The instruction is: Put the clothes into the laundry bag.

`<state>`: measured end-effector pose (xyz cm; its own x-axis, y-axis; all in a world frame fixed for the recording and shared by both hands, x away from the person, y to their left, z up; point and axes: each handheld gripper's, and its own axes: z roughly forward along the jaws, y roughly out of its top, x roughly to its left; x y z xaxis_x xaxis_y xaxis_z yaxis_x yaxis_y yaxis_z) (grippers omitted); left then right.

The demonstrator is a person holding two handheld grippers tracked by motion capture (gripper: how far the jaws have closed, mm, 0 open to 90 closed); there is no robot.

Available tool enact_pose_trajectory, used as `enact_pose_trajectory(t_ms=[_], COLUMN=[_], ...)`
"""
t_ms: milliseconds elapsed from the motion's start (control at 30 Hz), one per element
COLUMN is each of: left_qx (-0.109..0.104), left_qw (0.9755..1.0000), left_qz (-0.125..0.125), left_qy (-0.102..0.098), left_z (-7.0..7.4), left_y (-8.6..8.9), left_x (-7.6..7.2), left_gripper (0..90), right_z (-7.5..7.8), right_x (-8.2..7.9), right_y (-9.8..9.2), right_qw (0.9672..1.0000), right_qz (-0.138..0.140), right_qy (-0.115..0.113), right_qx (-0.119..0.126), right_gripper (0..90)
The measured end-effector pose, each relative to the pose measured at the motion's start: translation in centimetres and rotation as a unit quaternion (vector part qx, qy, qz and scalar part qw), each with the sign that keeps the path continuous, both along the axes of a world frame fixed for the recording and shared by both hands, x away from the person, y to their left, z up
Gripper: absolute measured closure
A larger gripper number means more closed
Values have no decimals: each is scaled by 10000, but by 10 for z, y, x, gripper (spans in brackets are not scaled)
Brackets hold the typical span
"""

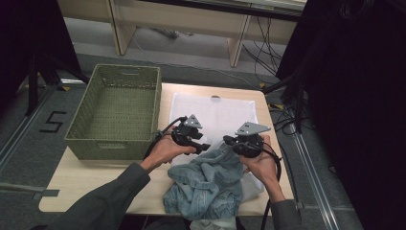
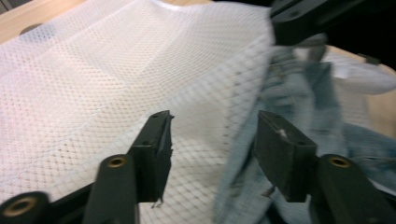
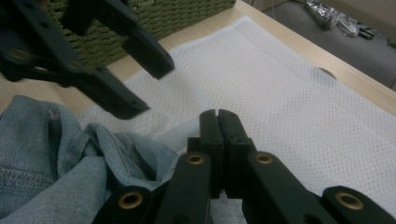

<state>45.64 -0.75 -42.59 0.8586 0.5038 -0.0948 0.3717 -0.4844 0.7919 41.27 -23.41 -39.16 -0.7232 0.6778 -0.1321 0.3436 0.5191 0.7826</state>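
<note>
My left gripper [image 2: 212,154] gapes wide just beside the denim garment [image 1: 208,179] on the white mesh bag [image 1: 215,112], nearer than my right gripper [image 3: 218,126], whose jaws are pressed together on nothing I can make out.

Jeans [image 1: 206,184] cut off, btm edge

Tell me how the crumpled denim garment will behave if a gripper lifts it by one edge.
The denim garment lies in soft folds, so it will probably drape and sag, not hold shape. Its thick bunched layers suggest it is fairly heavy for cloth. It overlaps the white mesh bag, which may drag along.
</note>
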Motion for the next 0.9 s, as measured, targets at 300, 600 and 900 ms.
enact_pose_trajectory(t_ms=[300, 600, 900], left_qx=[-116, 108, 163], left_qw=[9996, 9993, 9993], left_qz=[-257, -257, -323], left_qy=[41, -266, -83], left_z=[-16, 1, 9], left_y=[-30, -10, 2], left_x=[1, 1, 3], left_gripper=[604, 851, 858], right_z=[4, -2, 2], right_x=[1, -3, -7], right_y=[2, 5, 13], right_qw=[9999, 9999, 9997], right_qz=[19, 98, 192], right_qy=[-142, -105, -115], right_qx=[41, 28, 61], right_gripper=[900, 900, 900])
